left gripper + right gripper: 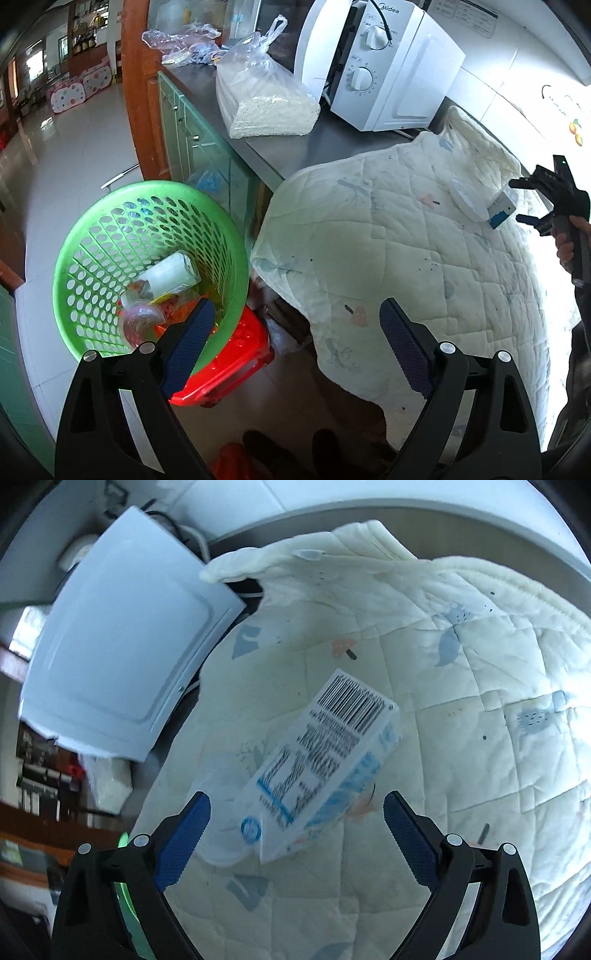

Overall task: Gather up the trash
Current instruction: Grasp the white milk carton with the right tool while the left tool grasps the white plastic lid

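**Both tongs empty, two pieces of trash left on the quilt**

The left gripper hangs spread wide with nothing between its jaws, near the rim of the green basket. The right gripper is also released, poised over the carton without touching it.

The quilted cover carries what remains. The basket already holds a clear bottle and some bright wrappers, so part of the collecting looks done. Left on the quilt: the blue-and-white carton and, just beside it, a thin clear lid.
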`<state>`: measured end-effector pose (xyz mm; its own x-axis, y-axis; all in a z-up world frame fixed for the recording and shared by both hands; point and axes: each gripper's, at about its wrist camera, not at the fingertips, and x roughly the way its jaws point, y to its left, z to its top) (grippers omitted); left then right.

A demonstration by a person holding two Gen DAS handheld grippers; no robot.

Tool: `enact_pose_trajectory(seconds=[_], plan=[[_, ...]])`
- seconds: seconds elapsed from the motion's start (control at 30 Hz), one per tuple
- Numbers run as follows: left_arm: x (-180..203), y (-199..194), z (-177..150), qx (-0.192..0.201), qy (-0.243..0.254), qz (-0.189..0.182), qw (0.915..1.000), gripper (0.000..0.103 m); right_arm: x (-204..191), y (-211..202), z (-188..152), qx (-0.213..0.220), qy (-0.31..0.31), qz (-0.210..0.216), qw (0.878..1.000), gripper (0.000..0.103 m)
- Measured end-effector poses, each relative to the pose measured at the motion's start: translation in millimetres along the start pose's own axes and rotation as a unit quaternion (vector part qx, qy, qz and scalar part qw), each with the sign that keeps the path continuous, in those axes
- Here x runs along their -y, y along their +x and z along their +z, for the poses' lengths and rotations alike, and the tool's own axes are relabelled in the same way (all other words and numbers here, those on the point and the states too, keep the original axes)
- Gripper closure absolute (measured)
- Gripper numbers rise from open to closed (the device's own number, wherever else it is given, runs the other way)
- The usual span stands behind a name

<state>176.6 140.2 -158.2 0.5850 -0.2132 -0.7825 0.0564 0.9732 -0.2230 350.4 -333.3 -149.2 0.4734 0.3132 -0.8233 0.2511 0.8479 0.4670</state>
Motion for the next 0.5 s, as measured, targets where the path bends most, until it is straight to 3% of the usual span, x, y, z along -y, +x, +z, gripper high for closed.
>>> enact_pose_trajectory(seconds=[0.17, 0.3, 0.5], plan=[[4.7, 4.9, 3.2, -0.001, -0.001, -0.010, 0.9999, 0.014, 9.3, 21.2, 14.0, -0.015, 0.052, 0.006, 0.999, 0.012], [19.2, 9.5, 12.8, 0.000, 0.017, -0.018, 0.9997, 0.014, 15.9, 37.1, 19.4, -0.028, 0.089, 0.006, 0.996, 0.023], [50.7, 18.1, 33.2, 0.003, 0.049, -0.036, 0.9981, 0.014, 15.0, 41.0, 18.9, -0.042, 0.083, -0.003, 0.996, 0.035]])
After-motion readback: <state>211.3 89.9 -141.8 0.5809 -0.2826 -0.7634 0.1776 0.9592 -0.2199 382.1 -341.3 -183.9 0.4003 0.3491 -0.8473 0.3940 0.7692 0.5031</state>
